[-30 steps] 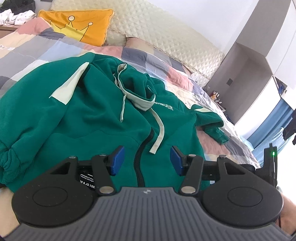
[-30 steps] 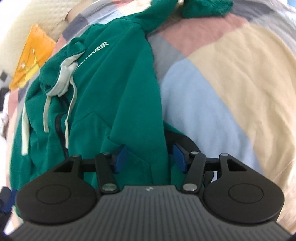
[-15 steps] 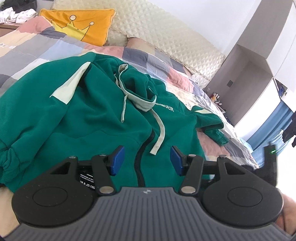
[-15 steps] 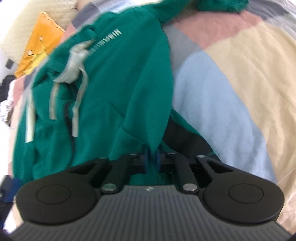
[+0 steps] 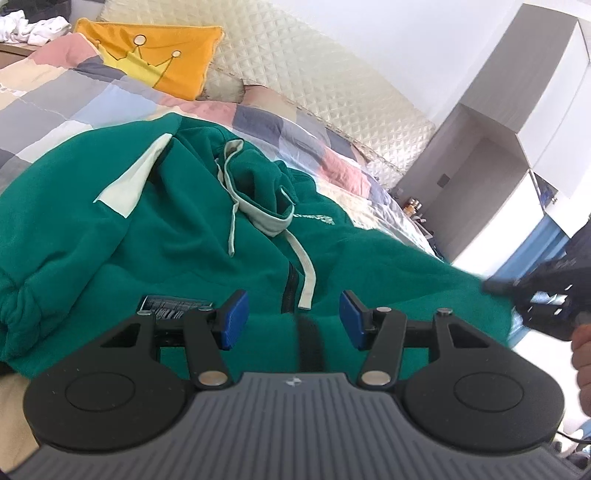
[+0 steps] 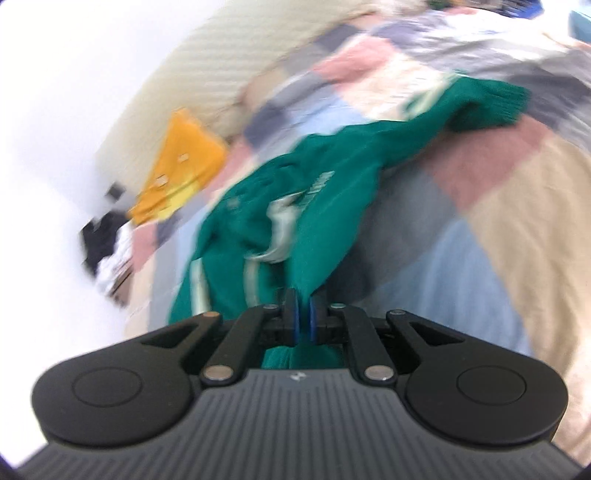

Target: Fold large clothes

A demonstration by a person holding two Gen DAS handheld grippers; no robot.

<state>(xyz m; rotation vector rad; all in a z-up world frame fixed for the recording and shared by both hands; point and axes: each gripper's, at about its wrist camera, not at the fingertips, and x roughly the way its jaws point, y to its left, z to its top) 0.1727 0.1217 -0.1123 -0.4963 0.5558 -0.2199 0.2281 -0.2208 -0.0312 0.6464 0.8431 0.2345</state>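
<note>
A green zip hoodie (image 5: pixel 184 236) with pale drawstrings lies face up on a patchwork bedspread (image 5: pixel 55 99). My left gripper (image 5: pixel 293 319) is open, hovering low over the hoodie's bottom hem by the zipper. My right gripper (image 6: pixel 302 320) is shut on the hoodie's (image 6: pixel 332 206) lower right edge and lifts it off the bed; this view is motion-blurred. The right gripper also shows at the right edge of the left wrist view (image 5: pixel 546 299), pulling the fabric taut. One sleeve (image 6: pixel 480 103) trails out across the bed.
An orange crown pillow (image 5: pixel 155 62) leans against the quilted headboard (image 5: pixel 314 74). A grey wardrobe (image 5: pixel 480 155) stands past the bed's far side. White clothes (image 5: pixel 33 26) lie heaped at the far left.
My right gripper closed on the hoodie's lower right edge, then lifted and pulled it up off the bed. My left gripper stayed open and edged closer over the hem.
</note>
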